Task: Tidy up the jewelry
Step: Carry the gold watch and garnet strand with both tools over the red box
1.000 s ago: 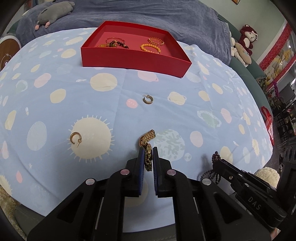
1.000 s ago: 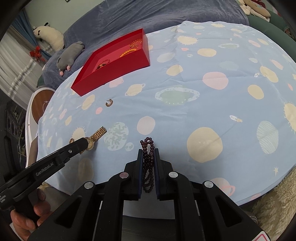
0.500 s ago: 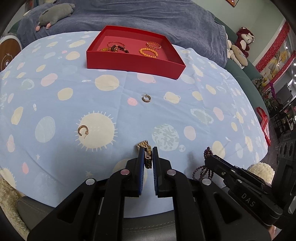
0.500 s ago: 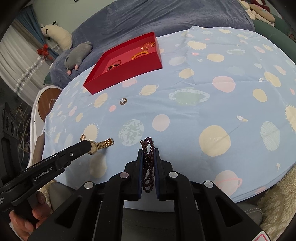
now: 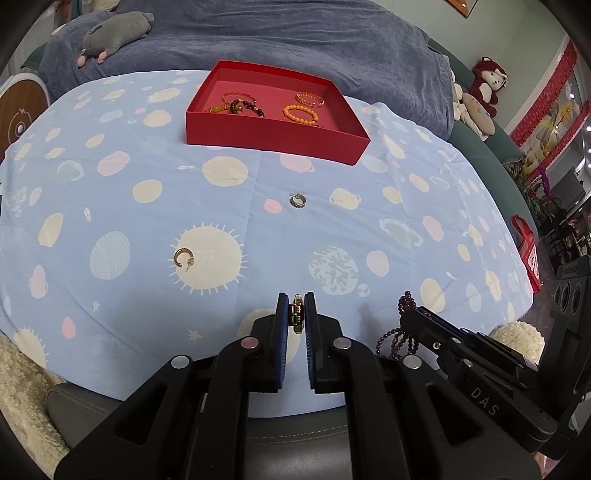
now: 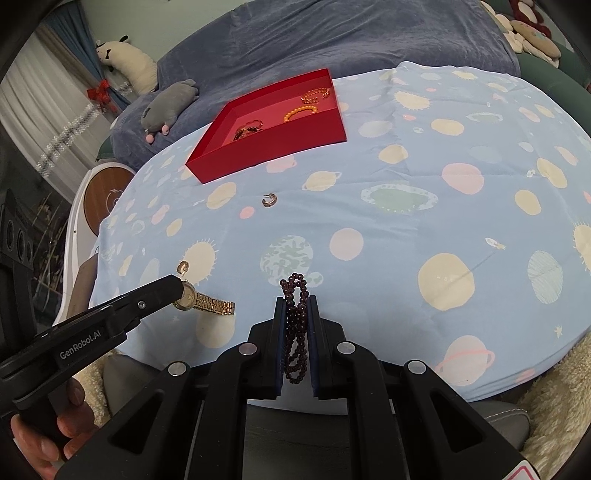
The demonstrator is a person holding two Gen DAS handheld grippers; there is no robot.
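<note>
My left gripper point(image 5: 296, 306) is shut on a gold watch point(image 5: 296, 314), held above the near edge of the table; the watch also shows in the right wrist view point(image 6: 205, 302). My right gripper point(image 6: 294, 308) is shut on a dark purple bead bracelet point(image 6: 294, 321), also seen in the left wrist view point(image 5: 400, 332). A red box point(image 5: 273, 138) at the far side holds several bracelets, among them an orange one point(image 5: 300, 113). A gold hoop earring point(image 5: 183, 256) and a darker hoop earring point(image 5: 297, 201) lie on the cloth.
The round table wears a blue cloth with planet prints point(image 5: 110, 192). A blue-covered sofa point(image 5: 280, 40) with a grey plush toy point(image 5: 116, 31) stands behind it. A round wooden stool point(image 6: 107, 192) is at the left.
Both grippers have risen and pulled back from the cloth, carrying the watch and the bead bracelet. The box and earrings have not moved.
</note>
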